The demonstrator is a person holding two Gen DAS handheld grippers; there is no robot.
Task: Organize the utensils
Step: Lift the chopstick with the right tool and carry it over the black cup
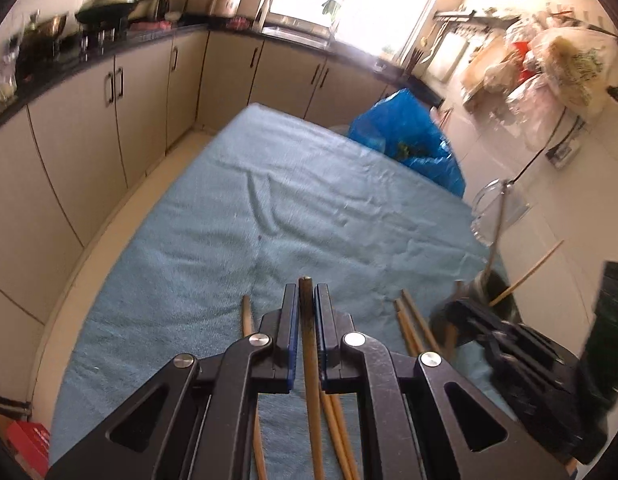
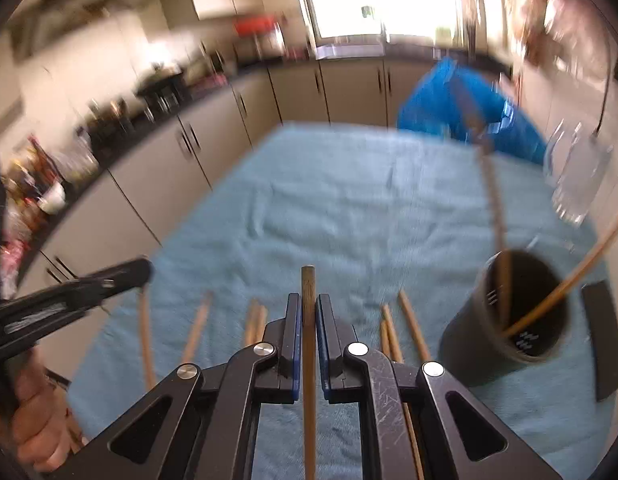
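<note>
My left gripper (image 1: 307, 294) is shut on a wooden chopstick (image 1: 309, 344) with a dark tip, held above the blue cloth (image 1: 269, 208). My right gripper (image 2: 308, 305) is shut on another wooden chopstick (image 2: 308, 320). Several loose chopsticks (image 2: 405, 320) lie on the cloth (image 2: 349, 200) under and beside both grippers. A dark cup (image 2: 513, 312) stands at the right of the cloth and holds two chopsticks (image 2: 565, 284). The cup (image 1: 481, 292) shows blurred in the left wrist view, with the right gripper (image 1: 509, 340) beside it. The left gripper (image 2: 109, 280) shows at the left of the right wrist view.
A blue plastic bag (image 1: 409, 136) sits past the cloth's far right corner. A clear glass jug (image 2: 577, 176) stands right of the cup. A flat black object (image 2: 601, 340) lies at the cloth's right edge. Kitchen cabinets (image 1: 109, 128) run along the left and far sides.
</note>
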